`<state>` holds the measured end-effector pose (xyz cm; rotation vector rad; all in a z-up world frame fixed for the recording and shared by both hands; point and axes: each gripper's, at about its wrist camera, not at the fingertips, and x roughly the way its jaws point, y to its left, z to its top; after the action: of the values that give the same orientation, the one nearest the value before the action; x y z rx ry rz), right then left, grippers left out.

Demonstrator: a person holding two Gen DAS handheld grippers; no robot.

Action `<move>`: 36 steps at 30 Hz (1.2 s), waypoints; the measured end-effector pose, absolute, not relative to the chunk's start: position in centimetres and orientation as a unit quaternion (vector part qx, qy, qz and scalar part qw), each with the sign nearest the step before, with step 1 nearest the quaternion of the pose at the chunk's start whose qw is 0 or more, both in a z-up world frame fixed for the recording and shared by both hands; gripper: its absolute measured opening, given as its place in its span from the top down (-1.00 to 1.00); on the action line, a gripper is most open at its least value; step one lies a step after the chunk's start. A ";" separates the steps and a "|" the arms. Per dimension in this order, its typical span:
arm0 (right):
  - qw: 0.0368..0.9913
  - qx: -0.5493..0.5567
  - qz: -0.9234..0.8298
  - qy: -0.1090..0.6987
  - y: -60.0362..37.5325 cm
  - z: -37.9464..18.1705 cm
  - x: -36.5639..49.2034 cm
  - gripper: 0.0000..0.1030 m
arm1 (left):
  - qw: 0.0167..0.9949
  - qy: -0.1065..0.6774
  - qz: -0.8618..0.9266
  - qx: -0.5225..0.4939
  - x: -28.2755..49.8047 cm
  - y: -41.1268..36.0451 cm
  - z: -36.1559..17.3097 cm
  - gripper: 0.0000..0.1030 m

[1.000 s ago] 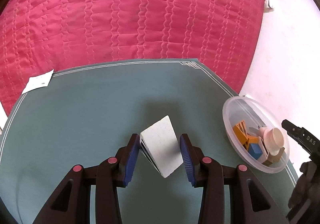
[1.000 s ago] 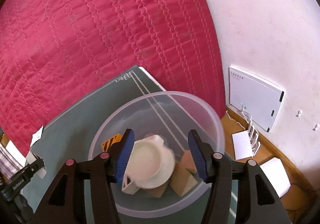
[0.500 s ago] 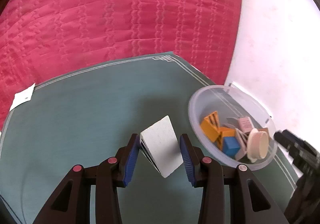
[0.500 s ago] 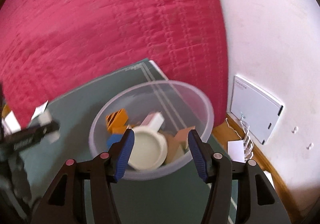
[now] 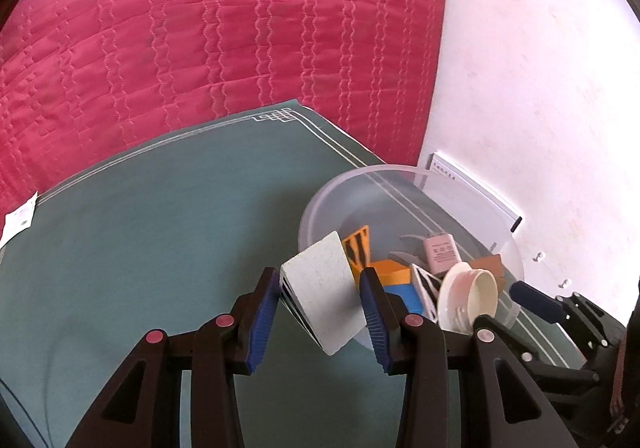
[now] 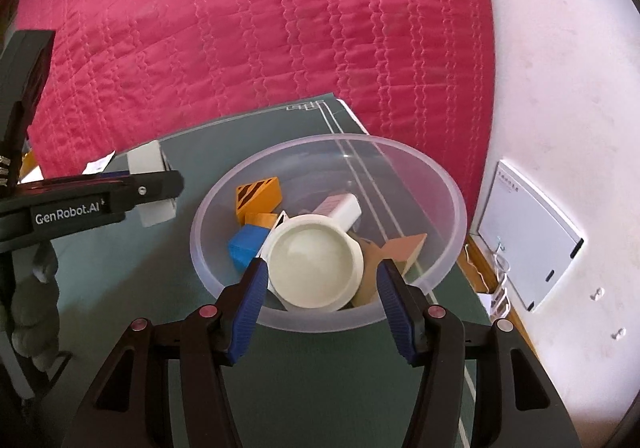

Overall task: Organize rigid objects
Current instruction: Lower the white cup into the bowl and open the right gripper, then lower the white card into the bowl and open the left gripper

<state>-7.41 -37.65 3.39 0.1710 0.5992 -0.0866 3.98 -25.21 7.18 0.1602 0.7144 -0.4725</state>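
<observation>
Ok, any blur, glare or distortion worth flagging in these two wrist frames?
Left wrist view: sharp; fisheye bows the green mat; wall overexposed. Right wrist view: also sharp; clear bowl readable without heavy glare; dark vignette at the corners.

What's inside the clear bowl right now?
In the clear bowl: a cream cup on top, an orange striped block, a blue block, a pink-labelled white box and brown wedges. Anything under the cup is hidden.

Left gripper (image 5: 320, 312) clamping a tilted white block (image 5: 320, 296) between its blue pads (image 5: 260, 324), just beside a clear bowl (image 5: 508, 244) of assorted pieces on a green mat (image 5: 160, 228).
</observation>
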 end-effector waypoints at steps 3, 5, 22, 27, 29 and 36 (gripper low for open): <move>0.951 0.083 -0.049 0.294 -37.8 3.4 -7.2 -0.13 | 0.904 0.348 -0.234 0.083 4.0 -26.0 6.9 0.15; 0.951 0.087 -0.064 0.290 -38.1 3.4 -7.3 -0.13 | 0.902 0.349 -0.239 0.086 4.0 -26.5 6.8 0.15; 0.951 0.141 -0.120 0.249 -40.4 3.8 -8.7 -0.13 | 0.884 0.348 -0.295 0.098 5.7 -31.3 6.3 0.15; 0.949 0.149 -0.122 0.248 -40.6 3.7 -8.8 -0.13 | 0.882 0.340 -0.308 0.105 6.0 -32.6 6.3 0.13; 0.949 0.151 -0.122 0.248 -40.7 3.7 -8.8 -0.13 | 0.883 0.338 -0.309 0.104 6.0 -32.7 6.3 0.03; 0.949 0.153 -0.124 0.247 -40.6 3.8 -8.7 -0.13 | 0.892 0.337 -0.289 0.091 6.1 -31.1 6.3 -0.20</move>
<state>-8.73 -40.58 3.83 0.3113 0.5027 -0.2513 6.12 -31.09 6.34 0.1883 0.6990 -0.5999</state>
